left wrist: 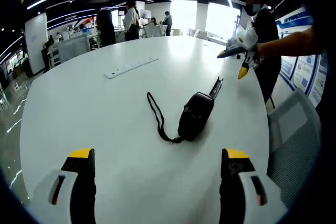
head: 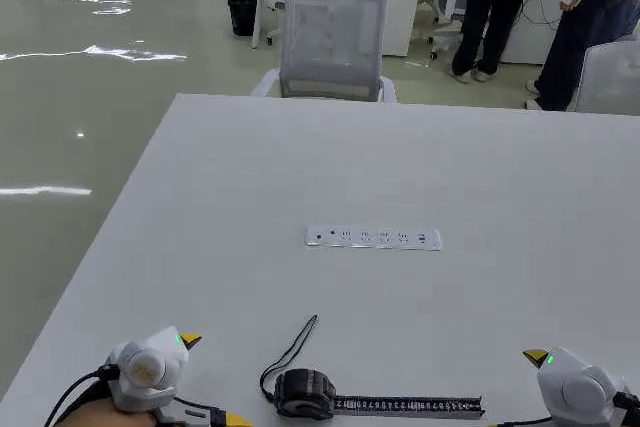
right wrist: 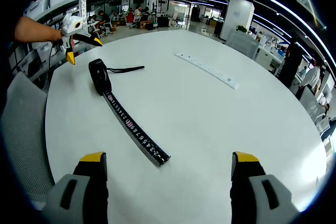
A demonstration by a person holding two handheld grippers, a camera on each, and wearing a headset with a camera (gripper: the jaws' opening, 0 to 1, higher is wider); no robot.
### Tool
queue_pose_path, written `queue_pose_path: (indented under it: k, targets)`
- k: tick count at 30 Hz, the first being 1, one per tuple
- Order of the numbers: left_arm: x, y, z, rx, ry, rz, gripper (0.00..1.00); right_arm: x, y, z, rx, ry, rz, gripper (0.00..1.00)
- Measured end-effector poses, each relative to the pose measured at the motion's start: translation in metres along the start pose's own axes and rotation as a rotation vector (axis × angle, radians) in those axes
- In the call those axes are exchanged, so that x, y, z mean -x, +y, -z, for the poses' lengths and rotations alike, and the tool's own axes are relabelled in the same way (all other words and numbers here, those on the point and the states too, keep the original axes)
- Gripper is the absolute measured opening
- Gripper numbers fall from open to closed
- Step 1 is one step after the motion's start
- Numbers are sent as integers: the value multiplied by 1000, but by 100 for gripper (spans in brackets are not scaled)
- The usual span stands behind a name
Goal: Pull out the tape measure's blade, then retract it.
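Observation:
A black tape measure [head: 304,393] lies on the white table [head: 400,167] near the front edge, its blade [head: 410,407] drawn out to the right and its black wrist strap [head: 290,352] looping away. In the left gripper view the tape measure [left wrist: 196,115] sits ahead of my left gripper [left wrist: 157,163], whose jaws stand wide apart and hold nothing. The right gripper view has the blade [right wrist: 135,128] running from the case [right wrist: 99,76] toward my right gripper [right wrist: 169,162], which is open and short of the blade's tip. In the head view the left gripper [head: 205,377] is left of the case, the right gripper [head: 545,359] at far right.
A white power strip [head: 372,238] lies flat mid-table. A grey mesh chair [head: 330,44] stands at the far edge. Two people stand by desks at the back right. A black bin [head: 242,14] is on the glossy floor.

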State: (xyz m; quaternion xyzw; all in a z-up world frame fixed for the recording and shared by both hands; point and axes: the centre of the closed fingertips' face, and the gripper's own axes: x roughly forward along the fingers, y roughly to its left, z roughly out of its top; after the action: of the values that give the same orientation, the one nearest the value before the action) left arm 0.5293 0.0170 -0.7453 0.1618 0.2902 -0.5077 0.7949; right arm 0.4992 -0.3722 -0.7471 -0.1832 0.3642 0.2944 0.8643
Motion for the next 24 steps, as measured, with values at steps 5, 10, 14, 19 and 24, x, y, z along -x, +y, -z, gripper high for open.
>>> queue_pose_path:
  k: [5, 10, 14, 19, 24]
  targets:
    - [21, -7, 14, 52, -36, -43, 99, 9, 15, 9, -86, -26, 19, 100]
    - [40, -22, 38, 101, -39, -65, 99, 18, 34, 16, -80, -56, 33, 100]
    - [55, -29, 51, 137, -51, -93, 99, 29, 39, 21, -93, -77, 57, 100]
    - [73, -42, 53, 155, -84, -113, 99, 47, 44, 25, -126, -112, 97, 100]
    - [90, -51, 44, 130, -110, -133, 99, 58, 54, 31, -146, -123, 117, 100]
